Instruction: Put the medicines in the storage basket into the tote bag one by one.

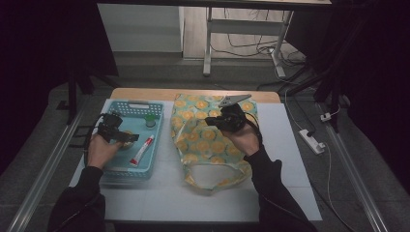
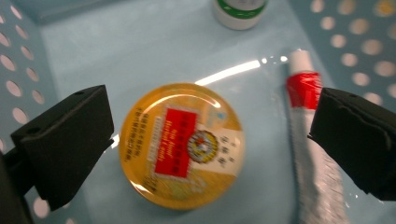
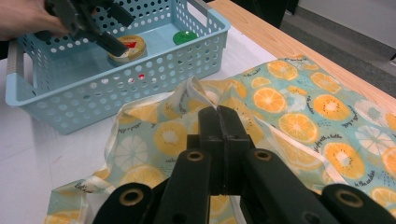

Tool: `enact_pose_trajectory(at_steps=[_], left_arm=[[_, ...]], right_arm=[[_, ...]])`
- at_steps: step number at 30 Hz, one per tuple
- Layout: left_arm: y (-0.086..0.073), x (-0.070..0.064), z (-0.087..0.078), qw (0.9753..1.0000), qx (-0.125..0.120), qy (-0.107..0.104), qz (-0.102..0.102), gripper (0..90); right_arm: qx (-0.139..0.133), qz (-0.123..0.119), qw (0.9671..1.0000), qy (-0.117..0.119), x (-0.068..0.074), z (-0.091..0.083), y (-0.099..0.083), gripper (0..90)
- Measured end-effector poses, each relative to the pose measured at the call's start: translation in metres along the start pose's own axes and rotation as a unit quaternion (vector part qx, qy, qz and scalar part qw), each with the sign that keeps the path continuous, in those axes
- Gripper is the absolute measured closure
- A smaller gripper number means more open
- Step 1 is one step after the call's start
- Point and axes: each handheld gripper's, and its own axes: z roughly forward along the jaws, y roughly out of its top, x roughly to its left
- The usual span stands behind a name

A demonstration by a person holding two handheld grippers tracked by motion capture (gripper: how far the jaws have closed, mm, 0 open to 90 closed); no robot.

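The fingers (image 2: 65, 144) of the left gripper (image 2: 210, 140) stand wide apart inside the blue basket (image 1: 112, 107), one on each side of a round yellow tin (image 2: 181, 145) without touching it. The tin lies flat on the basket floor, its red and white label facing up. One finger sits just clear of the tin's edge; the other hangs over a white tube (image 2: 310, 140) with a red band, which lies beside the tin. A small jar with a green lid (image 2: 240, 10) stands farther back in the basket, apart from both.

In the high view the left gripper (image 1: 115, 129) is held over the middle of the basket, which rests on the left part of the white bench (image 1: 159, 193). The tube (image 1: 142, 150) lies slantwise near the basket's right wall, and the green-lidded jar (image 1: 150, 119) stands toward the far end.

The right gripper (image 1: 227, 119) hovers above a cloth bag (image 1: 203, 145) printed with orange slices, which lies spread on the bench just right of the basket, its mouth toward the person. In the right gripper view its fingers (image 3: 223, 140) are pressed together with nothing between them, raised above the fabric (image 3: 299, 107). That view also shows the basket (image 3: 154, 70) beyond the bag, with the tin (image 3: 127, 47) under the left gripper (image 3: 100, 28).
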Motion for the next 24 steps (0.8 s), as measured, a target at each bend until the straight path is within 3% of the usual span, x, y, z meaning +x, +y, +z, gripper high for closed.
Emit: enact_pose_trajectory(at_steps=[2, 8, 14, 16, 19, 24], left_arm=[[0.002, 0.002, 0.004, 0.9999, 0.013, 0.002, -0.002, 0.0], [0.006, -0.001, 0.014, 0.9986, 0.048, 0.018, 0.017, 0.3], [0.006, 0.000, 0.022, 0.9969, 0.076, 0.019, 0.007, 3.3], [0.006, 0.000, 0.021, 0.9964, 0.083, 0.021, 0.004, 7.0], [0.005, 0.001, 0.020, 0.9957, 0.089, 0.026, -0.002, 19.5], [0.006, -0.001, 0.019, 0.9949, 0.098, 0.022, 0.001, 20.3]], right_arm=[[0.000, 0.000, 1.0000, 0.000, 0.000, 0.000, 0.000, 90.0], [-0.001, 0.000, 1.0000, 0.000, 0.000, 0.000, 0.000, 90.0], [0.001, 0.000, 1.0000, 0.001, 0.000, 0.001, -0.001, 90.0], [0.001, -0.001, 1.0000, 0.002, -0.001, 0.001, -0.001, 90.0], [0.002, -0.001, 1.0000, 0.002, -0.001, 0.001, -0.001, 90.0], [0.002, 0.001, 1.0000, 0.000, -0.002, 0.002, -0.001, 90.0]])
